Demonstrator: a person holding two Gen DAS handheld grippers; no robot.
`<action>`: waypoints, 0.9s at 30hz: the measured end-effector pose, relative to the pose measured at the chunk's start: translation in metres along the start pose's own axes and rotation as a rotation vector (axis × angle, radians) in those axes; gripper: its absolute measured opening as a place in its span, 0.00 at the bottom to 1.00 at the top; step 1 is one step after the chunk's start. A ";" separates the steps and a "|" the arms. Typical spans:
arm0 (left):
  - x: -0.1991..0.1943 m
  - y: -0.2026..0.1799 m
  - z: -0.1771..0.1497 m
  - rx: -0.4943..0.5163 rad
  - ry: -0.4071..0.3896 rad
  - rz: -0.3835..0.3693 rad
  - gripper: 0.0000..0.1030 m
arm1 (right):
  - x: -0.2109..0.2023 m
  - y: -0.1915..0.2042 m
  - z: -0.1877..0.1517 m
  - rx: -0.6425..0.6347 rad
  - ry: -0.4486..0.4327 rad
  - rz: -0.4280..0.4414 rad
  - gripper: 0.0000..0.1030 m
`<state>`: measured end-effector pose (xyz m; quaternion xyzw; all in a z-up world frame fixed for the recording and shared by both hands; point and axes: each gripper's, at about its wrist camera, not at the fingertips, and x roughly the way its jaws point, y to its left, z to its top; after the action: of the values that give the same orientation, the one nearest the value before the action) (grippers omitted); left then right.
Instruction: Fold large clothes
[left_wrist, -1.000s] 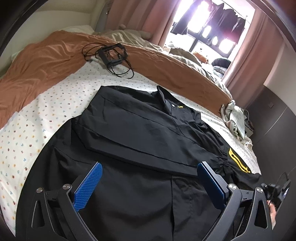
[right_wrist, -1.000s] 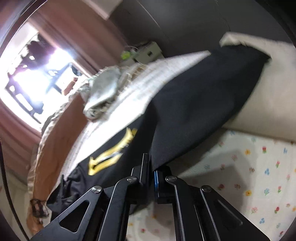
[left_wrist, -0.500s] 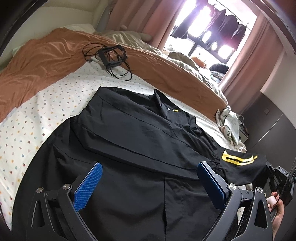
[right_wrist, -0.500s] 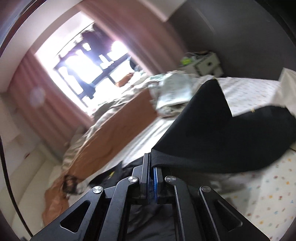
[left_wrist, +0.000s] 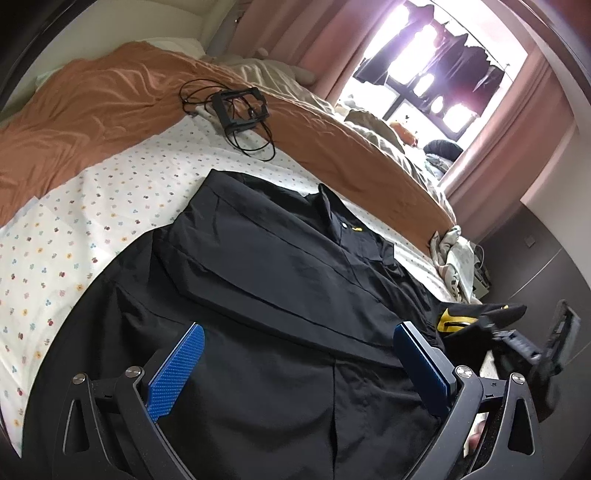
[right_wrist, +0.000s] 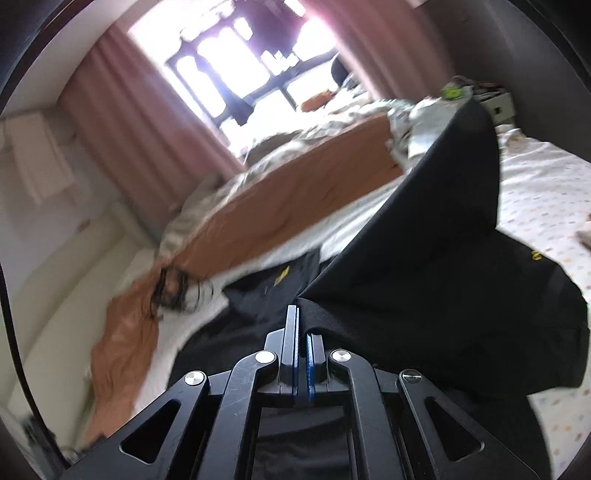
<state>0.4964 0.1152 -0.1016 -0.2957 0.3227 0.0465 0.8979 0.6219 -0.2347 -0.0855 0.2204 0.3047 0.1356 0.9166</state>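
Observation:
A large black shirt (left_wrist: 280, 273) lies spread on the flowered bed sheet (left_wrist: 85, 221), its left sleeve folded across the chest. My left gripper (left_wrist: 299, 354) is open and empty, hovering above the shirt's lower front. My right gripper (right_wrist: 301, 325) is shut on the black right sleeve (right_wrist: 436, 273) and holds it lifted off the bed. In the left wrist view the right gripper (left_wrist: 517, 336) shows at the right edge with the sleeve's yellow emblem (left_wrist: 452, 321) beside it.
An orange blanket (left_wrist: 122, 107) covers the far side of the bed. A black frame with cables (left_wrist: 240, 107) lies on it. A crumpled pale cloth (left_wrist: 456, 254) sits at the bed's right end. Pink curtains and a bright window (left_wrist: 432, 74) stand behind.
My right gripper has lifted the right sleeve off the bed and carried it up and inward over the shirt. The left gripper has stayed open above the shirt.

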 end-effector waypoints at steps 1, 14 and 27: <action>0.001 0.001 0.000 0.002 0.000 0.005 0.99 | 0.011 0.006 -0.006 -0.021 0.030 0.008 0.05; 0.005 -0.001 -0.003 0.025 0.010 0.038 0.99 | 0.091 0.013 -0.069 -0.008 0.446 0.013 0.42; 0.007 -0.003 -0.003 0.031 0.011 0.047 0.99 | 0.013 -0.089 -0.040 0.276 0.292 -0.254 0.62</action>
<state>0.5008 0.1101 -0.1061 -0.2745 0.3351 0.0611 0.8992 0.6176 -0.2937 -0.1636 0.2815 0.4750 0.0069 0.8337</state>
